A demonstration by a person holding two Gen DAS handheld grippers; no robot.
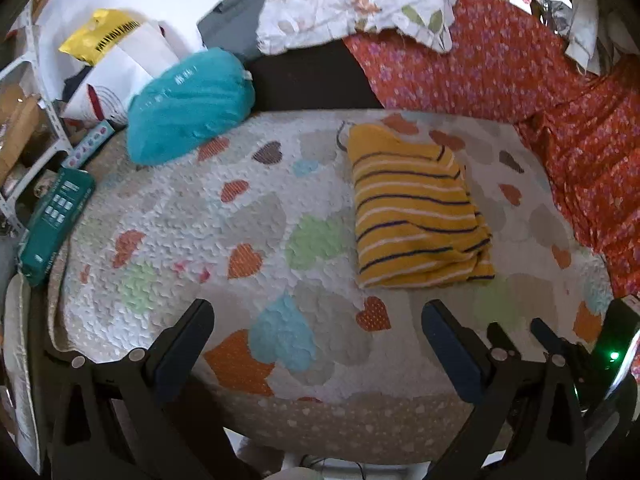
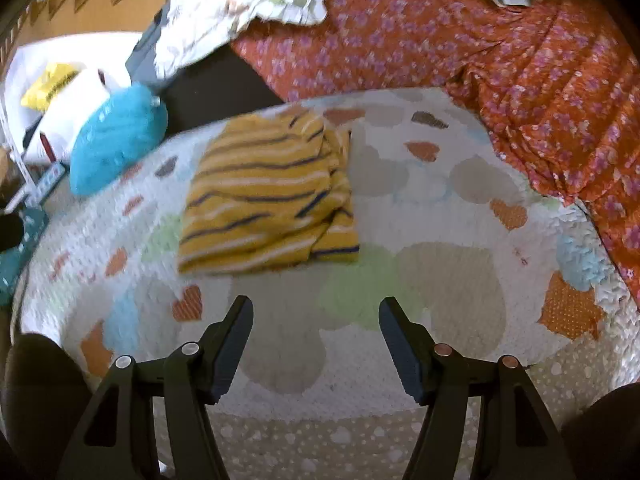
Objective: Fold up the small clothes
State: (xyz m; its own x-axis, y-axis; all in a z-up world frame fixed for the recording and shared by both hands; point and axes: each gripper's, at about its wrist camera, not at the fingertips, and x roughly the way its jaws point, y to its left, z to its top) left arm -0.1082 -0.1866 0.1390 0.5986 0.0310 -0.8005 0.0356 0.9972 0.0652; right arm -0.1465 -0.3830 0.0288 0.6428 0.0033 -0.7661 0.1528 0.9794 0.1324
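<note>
A small yellow garment with dark and white stripes (image 1: 416, 208) lies folded into a rectangle on the heart-patterned quilt (image 1: 248, 220). In the right wrist view the same striped garment (image 2: 268, 196) sits ahead and left of centre on the quilt (image 2: 440, 200). My left gripper (image 1: 316, 312) is open above the quilt's near edge, nothing between its fingers, the garment ahead to the right. My right gripper (image 2: 316, 312) is open too, short of the garment, with only quilt between its fingers. The right gripper's fingertips (image 1: 536, 328) show at the left view's lower right.
A teal bundle (image 1: 188, 104) rests at the quilt's far left, by white and yellow bags (image 1: 108, 40) and a green box (image 1: 56, 220). Red floral fabric (image 1: 520, 68) drapes along the back and right. A white floral cloth (image 1: 352, 0) lies at the back.
</note>
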